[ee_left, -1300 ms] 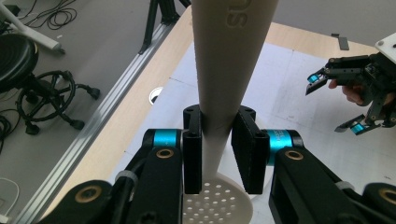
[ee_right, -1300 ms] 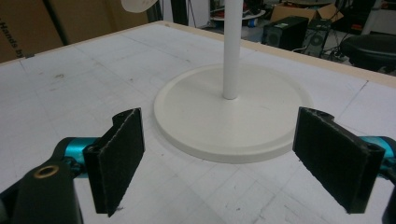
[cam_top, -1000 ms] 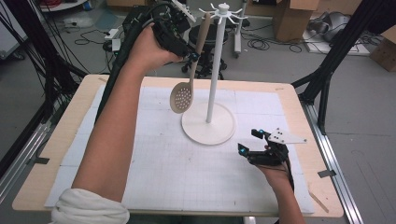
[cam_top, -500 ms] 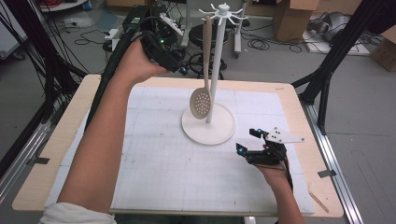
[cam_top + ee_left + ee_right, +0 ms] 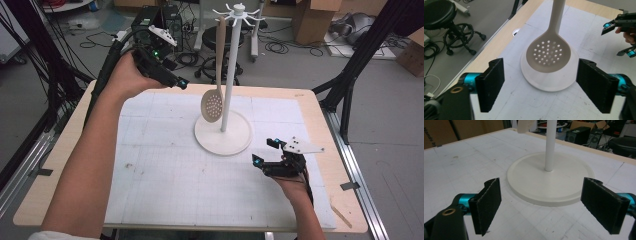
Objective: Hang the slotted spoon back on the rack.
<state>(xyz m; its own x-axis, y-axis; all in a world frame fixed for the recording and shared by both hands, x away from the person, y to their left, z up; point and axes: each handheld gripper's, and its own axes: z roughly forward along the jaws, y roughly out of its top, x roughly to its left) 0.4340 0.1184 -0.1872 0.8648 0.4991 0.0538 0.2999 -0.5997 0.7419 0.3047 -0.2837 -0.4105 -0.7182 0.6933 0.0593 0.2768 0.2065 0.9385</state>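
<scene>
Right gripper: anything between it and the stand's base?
Nothing. In the right gripper view, just bare white mat lies between the open right gripper and the stand's base.

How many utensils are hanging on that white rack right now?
1: a slotted spoon hangs from a hook of the rack, its perforated bowl above the round base. The other hooks look bare.

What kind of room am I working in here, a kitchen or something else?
Most likely a lab or workshop, not a kitchen: cables trail across the bare floor, cardboard boxes stand behind the table, and the slotted spoon hangs on a rack over a gridded mat.
</scene>
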